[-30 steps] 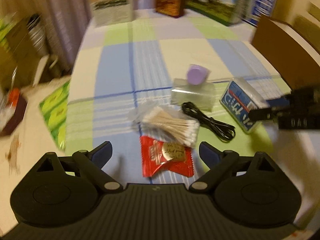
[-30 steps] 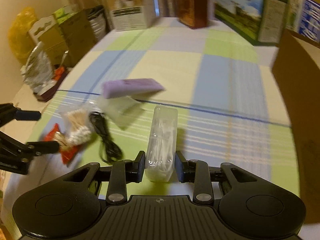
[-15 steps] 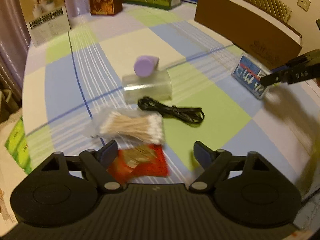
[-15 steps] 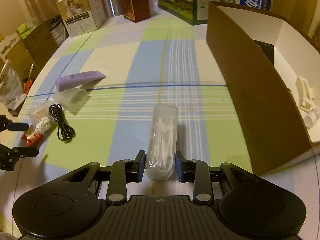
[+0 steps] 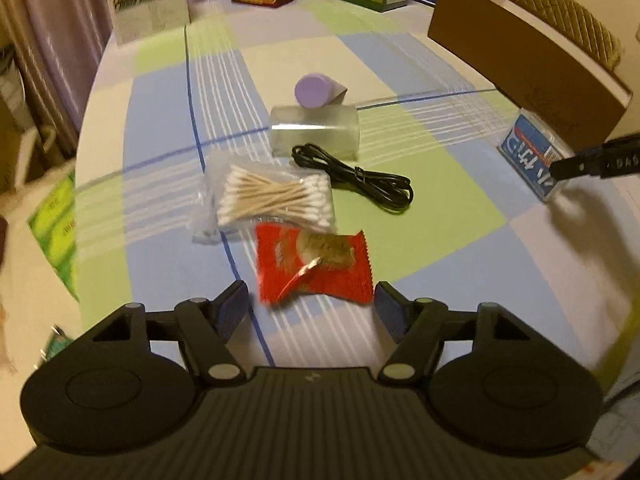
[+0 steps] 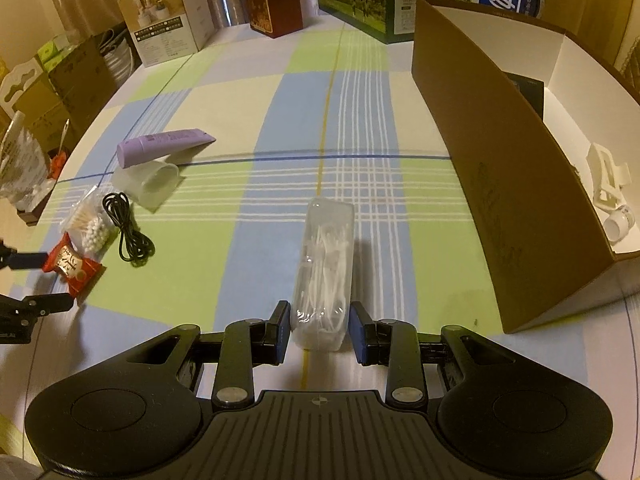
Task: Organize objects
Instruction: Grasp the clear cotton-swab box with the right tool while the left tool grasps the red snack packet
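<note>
My left gripper (image 5: 311, 305) is open just short of a red snack packet (image 5: 316, 266) on the checked tablecloth; it also shows in the right wrist view (image 6: 70, 266). Behind it lie a bag of cotton swabs (image 5: 272, 198), a black cable (image 5: 360, 178), a clear cup on its side (image 5: 314, 132) and a purple tube (image 5: 316, 90). My right gripper (image 6: 319, 338) is shut on a clear box of floss picks (image 6: 326, 264), held just above the table beside a brown cardboard box (image 6: 492, 184).
The cardboard box is open at the top and holds a white clip (image 6: 606, 178) and a dark item (image 6: 528, 92). Cartons and boxes (image 6: 168, 14) stand along the table's far edge. The table's left edge drops to floor clutter (image 6: 24, 160).
My right gripper has carried the floss box to the right, up to the cardboard box. My left gripper has swung and drawn back a little from the red packet, still open.
</note>
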Demonstrator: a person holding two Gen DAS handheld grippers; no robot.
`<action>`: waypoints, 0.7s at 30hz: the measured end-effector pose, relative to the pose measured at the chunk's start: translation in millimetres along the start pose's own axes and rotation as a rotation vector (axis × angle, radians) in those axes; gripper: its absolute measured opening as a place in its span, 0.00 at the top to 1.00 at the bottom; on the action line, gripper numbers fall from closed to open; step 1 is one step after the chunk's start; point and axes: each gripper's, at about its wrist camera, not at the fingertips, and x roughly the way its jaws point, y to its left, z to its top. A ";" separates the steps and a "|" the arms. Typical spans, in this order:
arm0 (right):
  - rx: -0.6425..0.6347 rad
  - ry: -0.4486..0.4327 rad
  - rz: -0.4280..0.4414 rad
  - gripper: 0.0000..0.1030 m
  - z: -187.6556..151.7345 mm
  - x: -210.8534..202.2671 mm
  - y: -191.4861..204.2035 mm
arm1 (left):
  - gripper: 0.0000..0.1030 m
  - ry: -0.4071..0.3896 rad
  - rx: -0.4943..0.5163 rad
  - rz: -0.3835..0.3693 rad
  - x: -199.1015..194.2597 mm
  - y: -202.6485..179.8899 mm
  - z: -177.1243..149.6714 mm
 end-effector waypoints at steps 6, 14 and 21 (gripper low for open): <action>0.026 -0.007 -0.013 0.72 -4.1 -3.5 -6.6 | 0.35 0.011 0.265 0.025 6.0 -13.0 8.1; 0.049 -0.015 -0.017 0.72 -6.7 -9.7 -12.1 | 0.30 0.001 0.051 -0.127 12.4 4.3 17.8; 0.025 -0.019 0.001 0.72 0.3 -6.8 -8.8 | 0.62 -0.002 -0.236 -0.123 23.3 10.9 22.2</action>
